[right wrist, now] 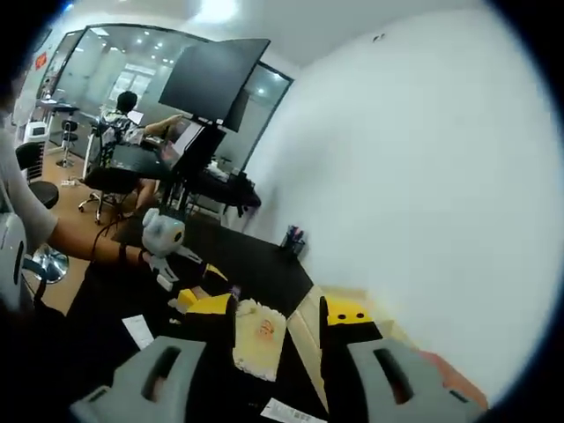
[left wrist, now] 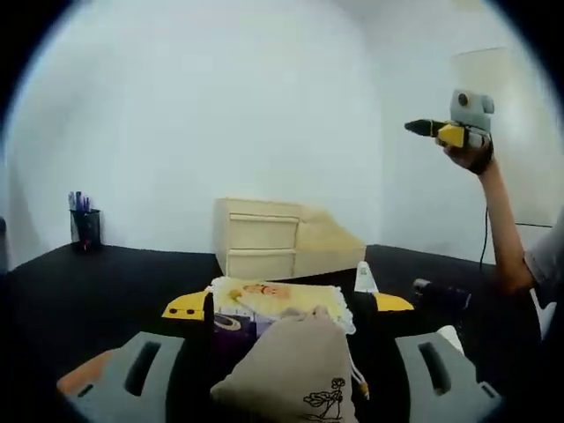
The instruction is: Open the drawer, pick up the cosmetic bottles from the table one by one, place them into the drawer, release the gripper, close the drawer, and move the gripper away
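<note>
- You're at the start: the small wooden drawer chest (left wrist: 264, 238) sits at the far side of the black table (left wrist: 132, 282), and both its drawers look closed.
- Your left gripper (left wrist: 286, 304) has its jaws spread apart, holding nothing; a yellow patterned pouch (left wrist: 282, 300) and a beige drawstring bag (left wrist: 286, 370) lie between them on the table.
- Your right gripper (left wrist: 414, 128) is lifted high, well away from the chest; in the right gripper view its own jaws (right wrist: 278, 310) stand apart, empty.
- A white cosmetic bottle (left wrist: 365, 278) stands upright just right of the pouch, long axis vertical, cap up.
- Next move, I'd say: bring 1 gripper to a drawer front and pull.
</note>
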A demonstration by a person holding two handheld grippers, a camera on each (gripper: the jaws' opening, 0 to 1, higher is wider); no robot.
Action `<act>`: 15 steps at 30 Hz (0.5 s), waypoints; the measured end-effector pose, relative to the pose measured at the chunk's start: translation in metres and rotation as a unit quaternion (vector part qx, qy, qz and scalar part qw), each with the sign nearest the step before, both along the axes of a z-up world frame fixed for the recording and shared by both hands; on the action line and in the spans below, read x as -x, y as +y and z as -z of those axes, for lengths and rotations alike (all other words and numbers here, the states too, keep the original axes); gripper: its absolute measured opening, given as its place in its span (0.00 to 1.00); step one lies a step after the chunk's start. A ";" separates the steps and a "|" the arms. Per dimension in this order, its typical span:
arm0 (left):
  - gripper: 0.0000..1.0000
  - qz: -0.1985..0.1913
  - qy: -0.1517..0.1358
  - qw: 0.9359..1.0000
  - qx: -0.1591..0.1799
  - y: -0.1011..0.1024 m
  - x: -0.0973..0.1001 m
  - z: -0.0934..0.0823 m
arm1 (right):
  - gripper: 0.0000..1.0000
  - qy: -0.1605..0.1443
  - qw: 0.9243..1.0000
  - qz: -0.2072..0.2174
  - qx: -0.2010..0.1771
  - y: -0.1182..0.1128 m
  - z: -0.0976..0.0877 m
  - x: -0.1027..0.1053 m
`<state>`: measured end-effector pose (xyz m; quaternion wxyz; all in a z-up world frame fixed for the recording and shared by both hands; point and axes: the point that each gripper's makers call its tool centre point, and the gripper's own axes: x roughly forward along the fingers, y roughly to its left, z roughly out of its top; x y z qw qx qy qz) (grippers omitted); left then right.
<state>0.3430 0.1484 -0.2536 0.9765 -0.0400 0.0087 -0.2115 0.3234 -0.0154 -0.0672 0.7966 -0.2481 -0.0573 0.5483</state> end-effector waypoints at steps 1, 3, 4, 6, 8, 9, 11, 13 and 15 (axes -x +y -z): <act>0.65 0.000 -0.001 1.000 0.000 0.000 0.000 0.000 | 0.34 0.001 1.000 -0.003 -0.003 0.001 -0.002 -0.001; 0.65 -0.004 -0.002 1.000 0.001 0.003 0.000 -0.001 | 0.34 0.003 1.000 -0.004 -0.009 0.002 -0.004 0.000; 0.65 -0.006 -0.002 1.000 0.003 0.005 0.000 -0.001 | 0.34 0.003 1.000 -0.004 -0.011 0.003 -0.004 0.000; 0.65 -0.013 -0.003 1.000 0.009 0.011 -0.001 -0.002 | 0.34 0.003 1.000 -0.004 -0.013 0.006 -0.004 0.001; 0.65 -0.015 -0.005 1.000 0.013 0.013 -0.002 -0.004 | 0.34 0.002 1.000 -0.003 -0.011 0.008 -0.002 0.002; 0.65 -0.017 -0.005 1.000 0.015 0.015 -0.002 -0.004 | 0.34 0.002 1.000 -0.003 -0.009 0.008 -0.002 0.002; 0.65 -0.018 -0.006 1.000 0.020 0.014 0.000 -0.005 | 0.34 0.002 1.000 -0.002 -0.007 0.009 0.000 0.003; 0.65 -0.017 -0.006 1.000 0.020 0.012 0.001 -0.005 | 0.34 0.002 1.000 -0.001 -0.006 0.009 0.001 0.003; 0.65 -0.012 -0.006 1.000 0.016 0.010 0.001 -0.004 | 0.34 0.002 1.000 0.002 -0.004 0.010 0.003 0.002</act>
